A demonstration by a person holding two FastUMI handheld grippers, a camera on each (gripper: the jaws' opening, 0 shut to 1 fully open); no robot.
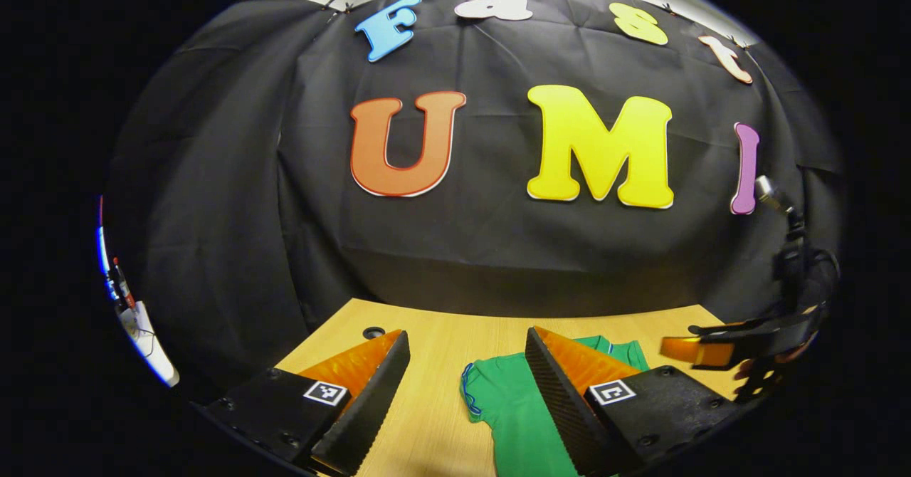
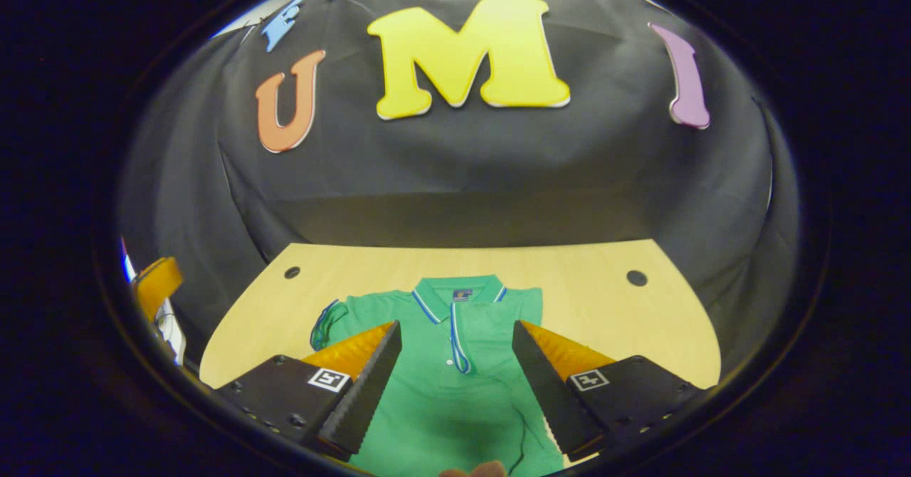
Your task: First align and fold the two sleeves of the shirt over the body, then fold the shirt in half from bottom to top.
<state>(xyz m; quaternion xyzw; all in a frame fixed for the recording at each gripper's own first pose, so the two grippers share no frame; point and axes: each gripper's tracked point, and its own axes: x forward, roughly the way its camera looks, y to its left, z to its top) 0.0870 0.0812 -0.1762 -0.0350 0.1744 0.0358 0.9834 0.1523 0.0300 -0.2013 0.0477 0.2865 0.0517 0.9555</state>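
Note:
A green polo shirt (image 2: 455, 384) with blue-and-white trim lies flat on the wooden table (image 2: 605, 299), collar (image 2: 455, 290) toward the wall. Its short sleeve (image 2: 326, 324) on the left of the right gripper view sticks out, slightly bunched; the other side ends in a straight edge. My right gripper (image 2: 455, 329) hovers open above the shirt's chest. My left gripper (image 1: 466, 340) is open over the table, with the shirt (image 1: 509, 399) and its trimmed sleeve edge beside its right finger. In the left gripper view the right gripper (image 1: 712, 349) shows farther right.
The table (image 1: 434, 363) has round cable holes (image 2: 635, 278) (image 2: 292, 272) (image 1: 373, 332) near its back corners. Black cloth walls close the back and sides. A white object with cables (image 1: 142, 331) sits at the far left, off the table. Bare wood surrounds the shirt.

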